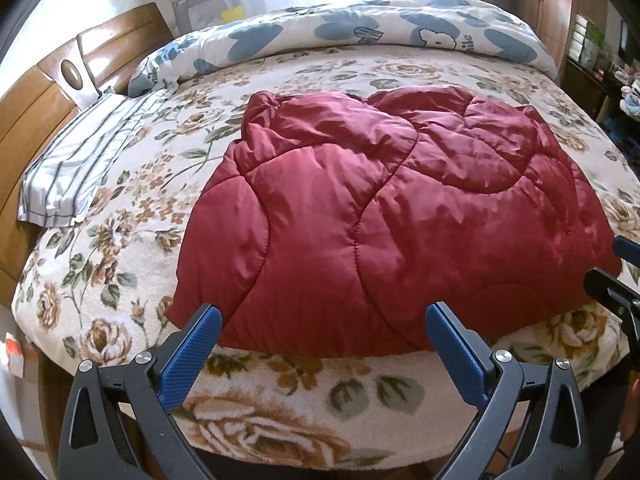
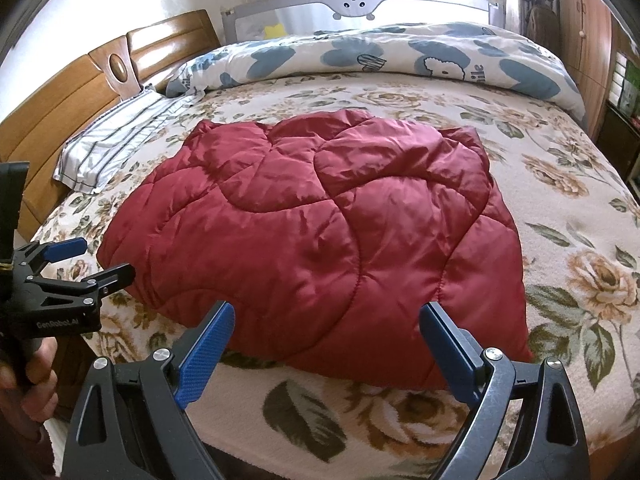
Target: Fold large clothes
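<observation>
floral bed [image 1: 120, 240] holds red quilted jacket [image 1: 360, 208] just beyond both grippers' spread, empty fingers [image 1: 192, 356].

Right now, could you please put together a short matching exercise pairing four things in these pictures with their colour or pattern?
Things:
1. padded garment
2. pillow
3. rolled duvet
4. headboard

Descriptions:
A. white with grey stripes
B. plain brown wood
C. dark red, quilted
D. cream with blue shapes

Pairs: 1-C, 2-A, 3-D, 4-B
</observation>
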